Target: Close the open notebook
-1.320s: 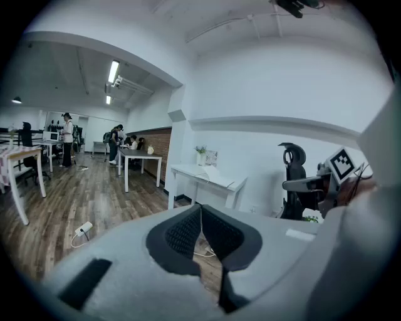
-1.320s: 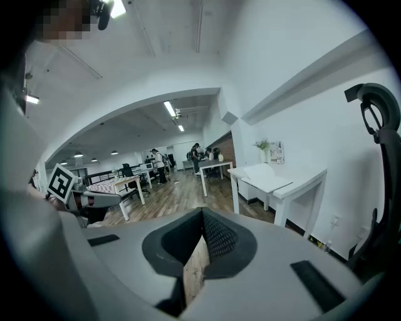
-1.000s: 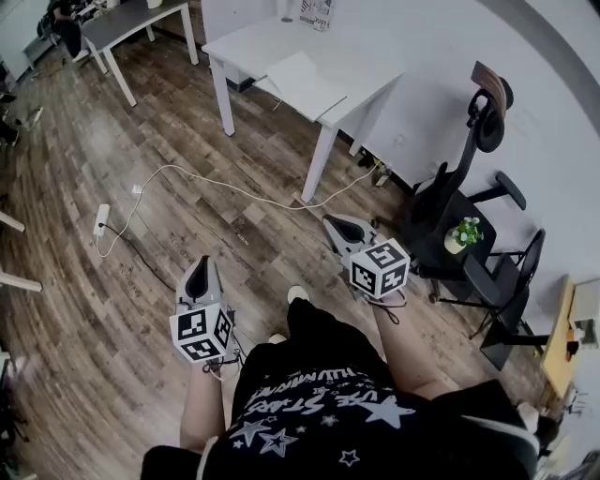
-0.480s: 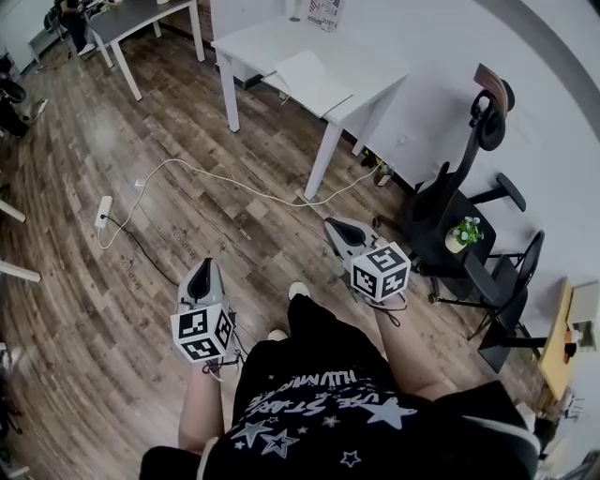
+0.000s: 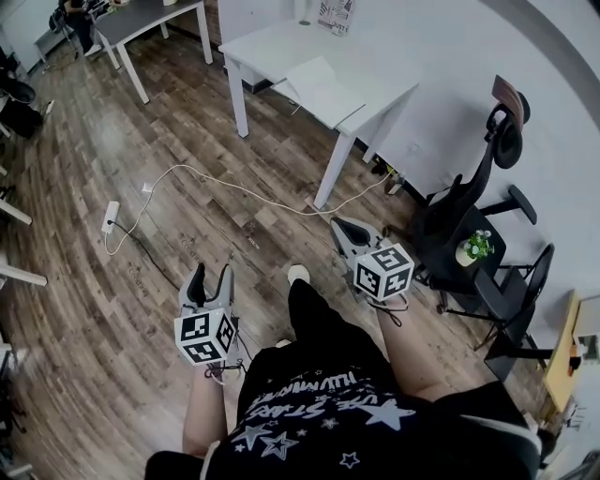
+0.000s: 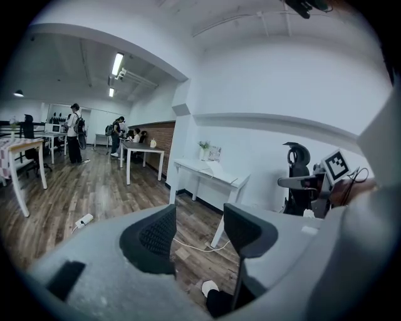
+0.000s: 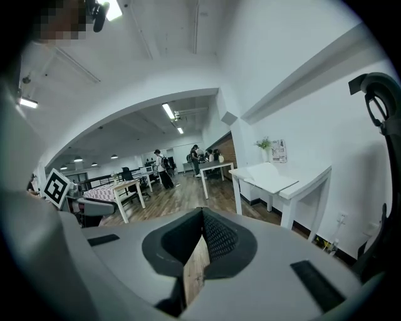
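The open notebook (image 5: 322, 89) lies with white pages up on a white table (image 5: 272, 42) far ahead of me, out of reach of both grippers. The left gripper view shows the notebook (image 6: 216, 169) small, and it appears in the right gripper view too (image 7: 272, 173). My left gripper (image 5: 210, 279) hangs over the wooden floor by my left leg. Its jaws have just been opening and now stand apart with nothing between them (image 6: 199, 232). My right gripper (image 5: 341, 228) is held over the floor to the right, jaws together and empty (image 7: 202, 235).
A white cable (image 5: 234, 187) and a power strip (image 5: 110, 216) lie on the floor between me and the table. A black office chair (image 5: 469, 187) and a small potted plant (image 5: 478, 246) stand at the right. Other desks (image 5: 141, 19) and people are farther back.
The left gripper's jaws went from together to apart. Both grippers shifted slightly, and the table sits a little further right in the head view.
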`<state>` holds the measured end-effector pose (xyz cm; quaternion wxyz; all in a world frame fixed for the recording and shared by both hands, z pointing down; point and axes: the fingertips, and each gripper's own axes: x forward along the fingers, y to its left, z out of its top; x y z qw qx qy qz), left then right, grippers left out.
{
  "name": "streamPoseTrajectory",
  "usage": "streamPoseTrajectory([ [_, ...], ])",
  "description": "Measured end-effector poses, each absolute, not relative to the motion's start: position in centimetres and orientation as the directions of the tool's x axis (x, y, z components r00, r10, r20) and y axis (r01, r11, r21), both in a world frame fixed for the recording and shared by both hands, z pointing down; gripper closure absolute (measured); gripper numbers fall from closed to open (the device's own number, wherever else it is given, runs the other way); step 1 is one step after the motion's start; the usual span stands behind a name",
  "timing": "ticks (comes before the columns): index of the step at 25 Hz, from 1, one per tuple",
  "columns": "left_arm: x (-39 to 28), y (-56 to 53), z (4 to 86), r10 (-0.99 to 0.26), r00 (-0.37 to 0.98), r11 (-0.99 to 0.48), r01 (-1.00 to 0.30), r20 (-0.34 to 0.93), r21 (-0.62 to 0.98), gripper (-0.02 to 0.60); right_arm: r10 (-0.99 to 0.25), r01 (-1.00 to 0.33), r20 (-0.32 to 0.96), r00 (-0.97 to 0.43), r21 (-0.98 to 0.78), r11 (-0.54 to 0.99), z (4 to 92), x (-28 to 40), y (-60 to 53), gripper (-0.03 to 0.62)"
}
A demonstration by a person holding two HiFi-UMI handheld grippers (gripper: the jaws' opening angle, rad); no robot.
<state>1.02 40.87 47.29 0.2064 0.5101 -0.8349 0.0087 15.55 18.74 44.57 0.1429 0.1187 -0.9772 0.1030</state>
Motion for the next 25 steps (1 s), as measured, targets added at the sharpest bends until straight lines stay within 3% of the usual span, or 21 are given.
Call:
streamPoseTrajectory([
  [12,-7.2,25.9,45.9,-0.855,-0.373,0.46,-0.867,0.359,0.193,0.272,-0.211,-0.279,0.277,-0.937,-0.236,0.931,45.1,7.4,3.9,0.591],
  [25,-13.4,9.3,44.7,-0.865,-0.354,0.439,-0.877,0.355,0.196,0.268,-0.259,-0.328,0.247,-0.934,-0.306,0.894,45.9,3.3,-11.7,0.591],
])
